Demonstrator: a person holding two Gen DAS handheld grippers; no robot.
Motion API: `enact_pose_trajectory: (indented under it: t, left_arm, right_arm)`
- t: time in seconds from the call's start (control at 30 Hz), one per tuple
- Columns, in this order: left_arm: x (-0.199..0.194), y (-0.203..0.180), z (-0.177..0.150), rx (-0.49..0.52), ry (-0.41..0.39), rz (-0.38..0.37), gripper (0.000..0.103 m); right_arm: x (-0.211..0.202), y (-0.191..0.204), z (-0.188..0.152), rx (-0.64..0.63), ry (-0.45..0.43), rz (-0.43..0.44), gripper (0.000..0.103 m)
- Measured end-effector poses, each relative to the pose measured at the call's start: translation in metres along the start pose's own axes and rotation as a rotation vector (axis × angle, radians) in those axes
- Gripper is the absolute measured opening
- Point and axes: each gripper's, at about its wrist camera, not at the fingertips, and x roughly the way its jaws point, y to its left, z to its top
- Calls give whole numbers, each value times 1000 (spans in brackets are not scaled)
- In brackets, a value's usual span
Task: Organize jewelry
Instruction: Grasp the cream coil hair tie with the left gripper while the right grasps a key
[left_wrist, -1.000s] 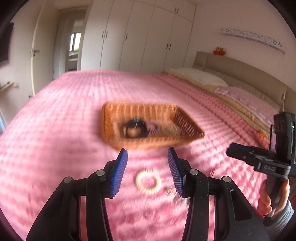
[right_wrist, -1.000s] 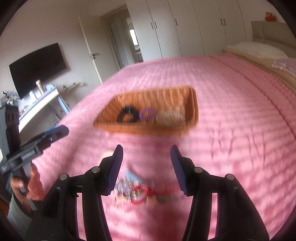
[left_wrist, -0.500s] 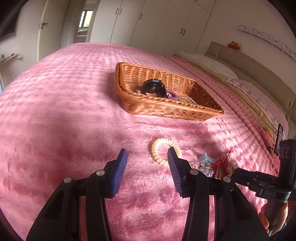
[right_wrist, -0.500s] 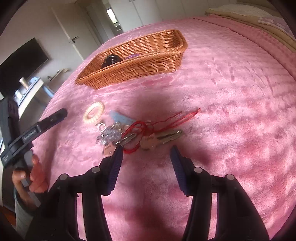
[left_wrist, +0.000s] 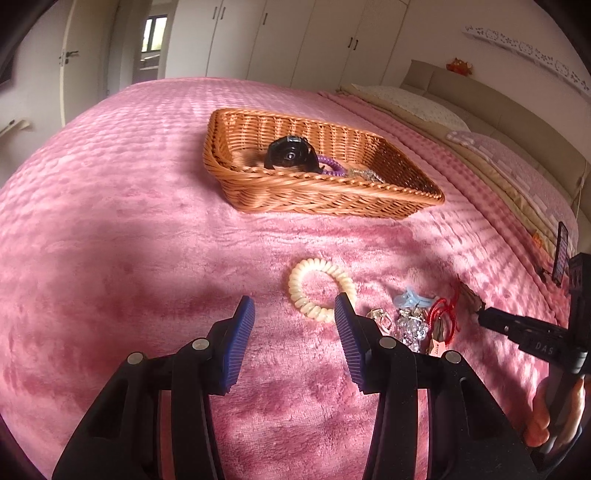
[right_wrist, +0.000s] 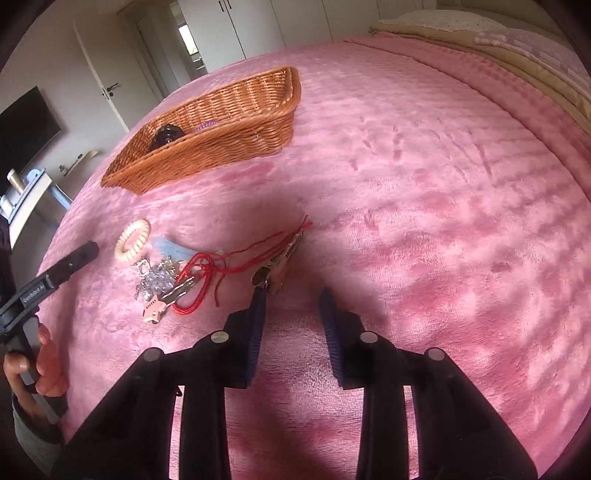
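Left tool (left_wrist: 293, 312) hangs open near the cream hair tie (left_wrist: 320, 290); right tool (right_wrist: 291, 299) is closing, nothing between its pads, by the red-cord keys (right_wrist: 273, 269), probably basket-bound (left_wrist: 332, 192).

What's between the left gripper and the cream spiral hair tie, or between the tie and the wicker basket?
Nothing visible. The left gripper is open and empty over bare pink blanket; the cream spiral hair tie lies just beyond its right finger. Only blanket separates the tie from the woven wicker basket. The jewelry pile sits off to the side.
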Motion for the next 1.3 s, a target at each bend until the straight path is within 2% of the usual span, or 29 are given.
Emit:
enact_pose_trajectory:
  t: [0.27, 0.47, 0.67, 0.8, 0.9, 1.0, 1.2, 1.27, 1.3]
  left_arm:
    - [17, 1, 0, -5, 76, -25, 44]
    - [36, -1, 13, 8, 113, -20, 42]
    - [43, 0, 15, 2, 106, -30, 39]
    - [43, 2, 15, -9, 102, -45, 39]
    - [43, 1, 14, -3, 98, -42, 39]
    - [42, 0, 14, 6, 95, -36, 39]
    - [41, -1, 11, 18, 92, -25, 35]
    - [41, -2, 10, 24, 90, -5, 27]
    - [41, -2, 10, 26, 90, -5, 16]
  right_arm:
    - [5, 10, 3, 13, 3, 30, 28]
    - [7, 10, 4, 61, -6, 54, 29]
    - [13, 13, 8, 110, -8, 67, 31]
    - [23, 19, 13, 114, -1, 29, 32]
    - [28, 30, 13, 57, -11, -55, 32]
    - [25, 33, 12, 13, -12, -106, 21]
    - [23, 15, 11, 15, -6, -109, 21]
    - [23, 17, 11, 4, -12, -117, 21]
    - [22, 19, 10, 0, -16, -121, 20]
